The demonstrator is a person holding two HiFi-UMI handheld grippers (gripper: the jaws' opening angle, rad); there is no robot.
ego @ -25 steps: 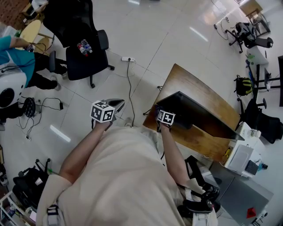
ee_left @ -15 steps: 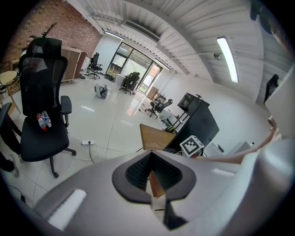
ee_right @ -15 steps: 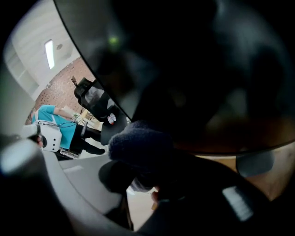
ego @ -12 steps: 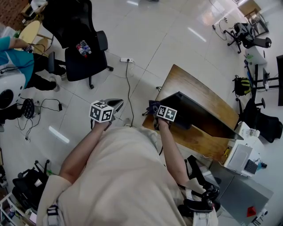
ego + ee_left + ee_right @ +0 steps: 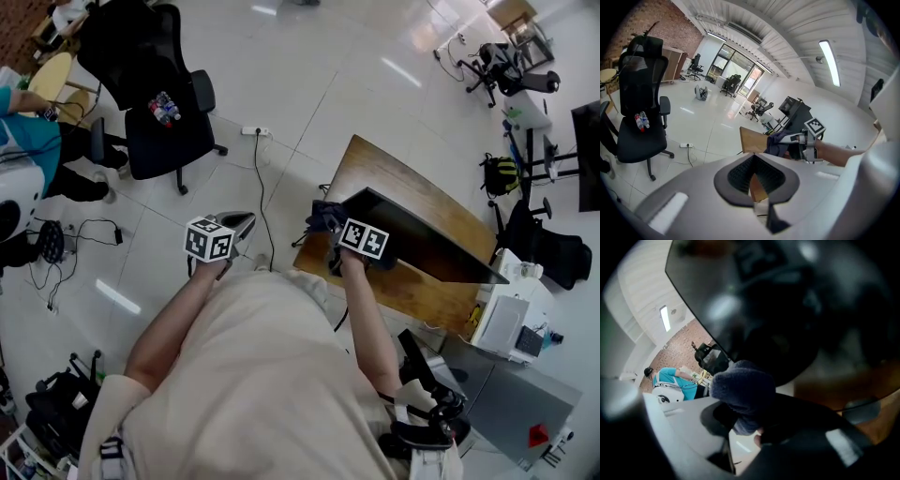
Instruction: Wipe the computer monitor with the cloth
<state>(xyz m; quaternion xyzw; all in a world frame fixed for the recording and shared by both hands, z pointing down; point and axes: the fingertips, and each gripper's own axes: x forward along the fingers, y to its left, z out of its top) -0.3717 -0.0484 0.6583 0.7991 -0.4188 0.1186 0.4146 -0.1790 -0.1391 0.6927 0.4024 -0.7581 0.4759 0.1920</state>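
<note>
A black computer monitor (image 5: 412, 239) stands on a small wooden desk (image 5: 405, 187), seen from above; its dark screen (image 5: 754, 296) fills the right gripper view. My right gripper (image 5: 330, 223) is shut on a dark blue cloth (image 5: 323, 216) at the monitor's left end. The bunched cloth (image 5: 743, 392) sits between the jaws just below the screen's lower edge. My left gripper (image 5: 242, 225) hangs over the floor left of the desk, shut with nothing in it. From the left gripper view the cloth (image 5: 778, 140) and the right gripper (image 5: 799, 143) show beside the desk (image 5: 752, 140).
A black office chair (image 5: 164, 112) stands on the white tiled floor at the left, with a power strip and cable (image 5: 258, 159) between it and the desk. A person in a teal top (image 5: 23, 141) sits at the far left. White equipment (image 5: 506, 323) stands at the desk's right.
My right gripper has moved up and left along the monitor's left end with the cloth, which now shows past the edge. The left gripper has stayed put.
</note>
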